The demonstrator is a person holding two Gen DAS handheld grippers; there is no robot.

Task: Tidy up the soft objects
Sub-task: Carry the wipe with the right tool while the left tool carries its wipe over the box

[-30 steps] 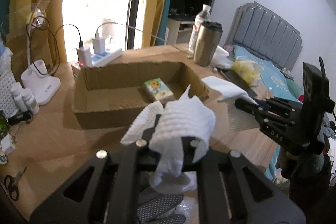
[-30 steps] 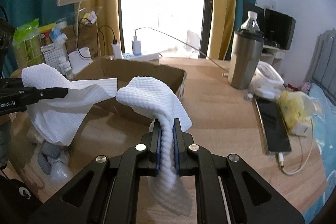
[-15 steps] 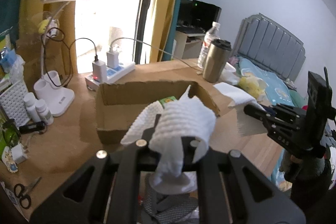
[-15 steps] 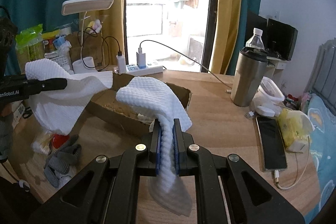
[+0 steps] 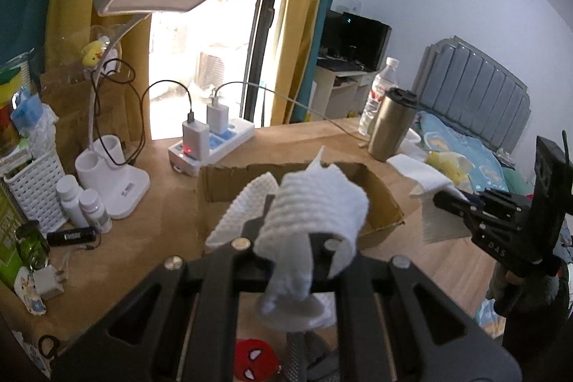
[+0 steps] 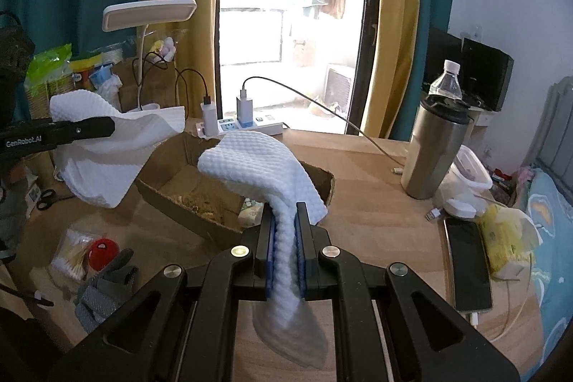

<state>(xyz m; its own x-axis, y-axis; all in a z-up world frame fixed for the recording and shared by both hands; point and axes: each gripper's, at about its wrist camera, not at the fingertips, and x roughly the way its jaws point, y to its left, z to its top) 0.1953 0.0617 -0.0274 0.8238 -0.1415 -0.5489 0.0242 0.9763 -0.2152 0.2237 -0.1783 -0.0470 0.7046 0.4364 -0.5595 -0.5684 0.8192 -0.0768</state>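
Wooden desk (image 6: 376,203), waffle-textured white cloth (image 6: 258,167)

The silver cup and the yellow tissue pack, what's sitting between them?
In the right wrist view, a clear plastic tub with a small white charger in front sits between the silver cup and yellow tissue pack.

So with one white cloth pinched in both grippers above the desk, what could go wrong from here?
1. The white cloth is clamped between the left gripper and the right gripper; pulling them apart could tug it out of one.
2. Its hanging edge could catch on the cardboard box rim.
3. A sideways swing might knock over the steel tumbler.
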